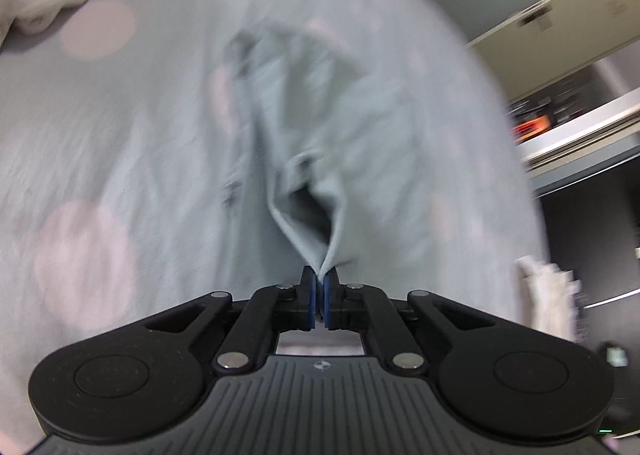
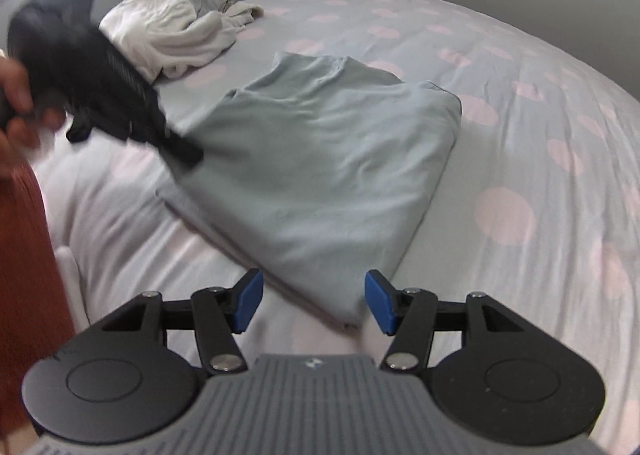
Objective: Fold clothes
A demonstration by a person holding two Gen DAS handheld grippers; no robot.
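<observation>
**mika:** Right gripper, black with blue pads, is closest to the lens, fingers spread wide, hovering just over the near corner of the pale grey-green cotton shirt.

**jo:** And that shirt lies half folded on the grey bedsheet with pink dots?

**mika:** Yep. Left gripper is pinched tight on a shirt edge. Blurry, but probably lifting it. Crumpled white clothes pile sits beyond the shirt.

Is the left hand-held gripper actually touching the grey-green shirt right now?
Touching. The left wrist view shows the left hand-held gripper shut on a pinched fold of the grey-green shirt.
</observation>
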